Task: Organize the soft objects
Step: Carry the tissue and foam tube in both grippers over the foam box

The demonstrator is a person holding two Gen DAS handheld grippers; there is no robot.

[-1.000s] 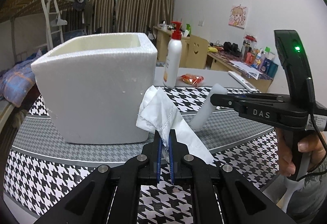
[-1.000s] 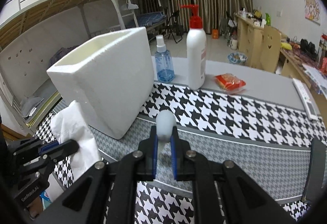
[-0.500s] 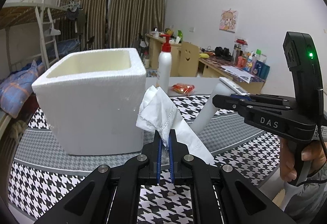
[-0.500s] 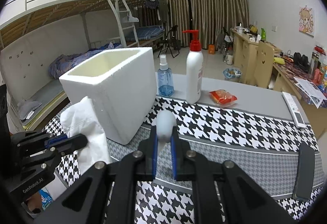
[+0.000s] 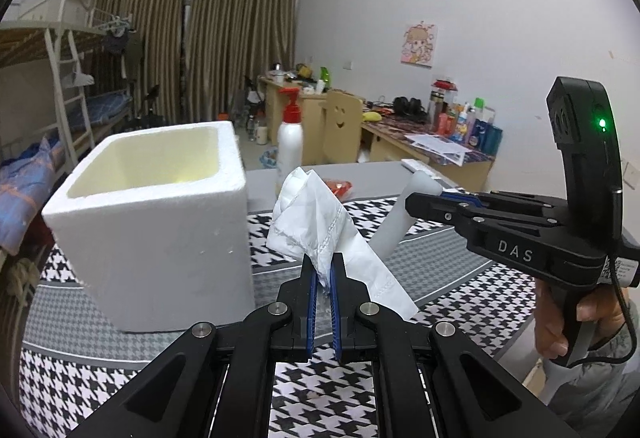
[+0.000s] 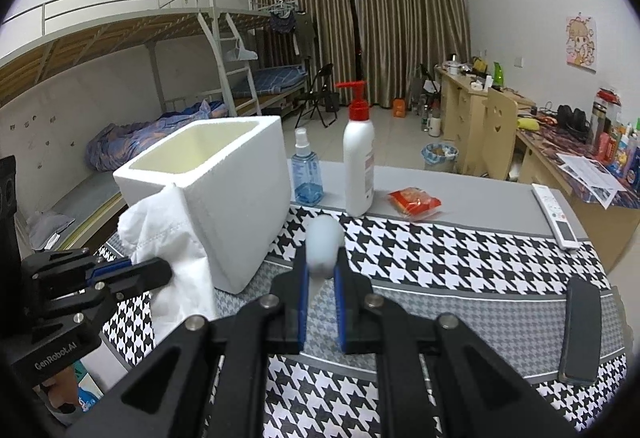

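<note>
white cloth pinched in the closed left gripper, its crumpled top standing above the fingers, its tail hanging right of them; lower end hidden behind the gripper. white foam roll clamped in the right gripper, blurred, far end cut off by the fingers. foam box just left of the cloth, open-topped, bottom unseen. readable: "das", "genrobot.ai". checked desk bare right of the right gripper.

The foam tube's near end is blurred; bottle label unreadable.
</note>
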